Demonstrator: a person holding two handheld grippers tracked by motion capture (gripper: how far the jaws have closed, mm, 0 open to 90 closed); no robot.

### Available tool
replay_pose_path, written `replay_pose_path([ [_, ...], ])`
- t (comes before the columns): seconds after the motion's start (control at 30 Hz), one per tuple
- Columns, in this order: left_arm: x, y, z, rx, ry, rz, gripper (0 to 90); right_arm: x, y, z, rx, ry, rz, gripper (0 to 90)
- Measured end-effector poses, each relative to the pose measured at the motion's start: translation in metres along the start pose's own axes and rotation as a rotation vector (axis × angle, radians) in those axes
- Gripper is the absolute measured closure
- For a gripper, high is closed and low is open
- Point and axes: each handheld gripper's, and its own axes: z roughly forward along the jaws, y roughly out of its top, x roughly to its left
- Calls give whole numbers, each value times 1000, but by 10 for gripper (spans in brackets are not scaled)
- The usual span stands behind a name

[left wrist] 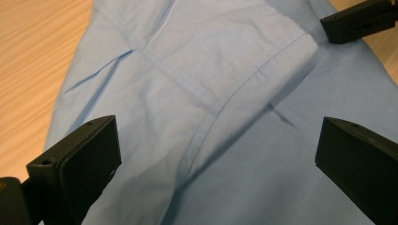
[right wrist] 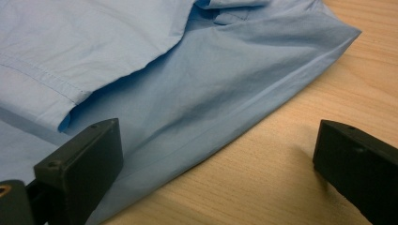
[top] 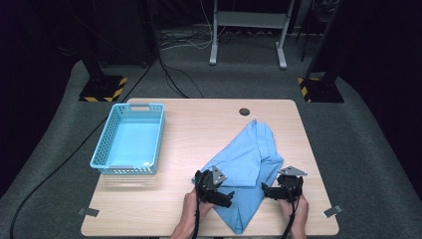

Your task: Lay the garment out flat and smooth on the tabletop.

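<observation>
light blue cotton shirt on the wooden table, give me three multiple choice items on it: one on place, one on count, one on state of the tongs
1. The light blue cotton shirt lies where, relative to the light blue plastic mesh basket?
A inside it
B to its right
C under it

2. How many things lie in the basket?
A none
B one
C two

3. How do the left tongs and right tongs stand?
A both open
B both shut on the shirt
C one shut

Answers: 1 B, the shirt sits apart on the table, right of the basket; 2 A, its floor is bare; 3 A, both gripper views show wide-apart jaws.
</observation>
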Motion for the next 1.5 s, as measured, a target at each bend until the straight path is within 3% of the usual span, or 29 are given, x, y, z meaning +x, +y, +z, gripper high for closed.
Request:
replay_pose_path([
  [0.27, -7, 21, 33, 50, -66, 42, 4, 0, 0, 0, -3, -1, 6, 20],
  [0.47, -12, 30, 49, 82, -65, 70, 10, -1, 0, 0, -3, -1, 4, 20],
  [0.57, -14, 34, 54, 92, -62, 71, 63, -1, 0, 0, -4, -1, 7, 22],
  [0.8, -17, 35, 55, 52, -39, 113, 285, -1, 0, 0, -5, -2, 7, 24],
  [1.07, -9, 38, 56, 18, -76, 92, 590, -1, 0, -1, -6, -1, 12, 26],
  [1.2, -9, 37, 55, -8, -77, 122, 719, -1, 0, -1, -5, -3, 10, 26],
  [1.33, -7, 38, 51, -26, -86, 124, 808, -1, 0, -1, -5, -3, 10, 26],
  [1.5, -1, 45, 44, -51, -68, 140, 843, -1, 0, -1, -5, -4, 10, 26],
])
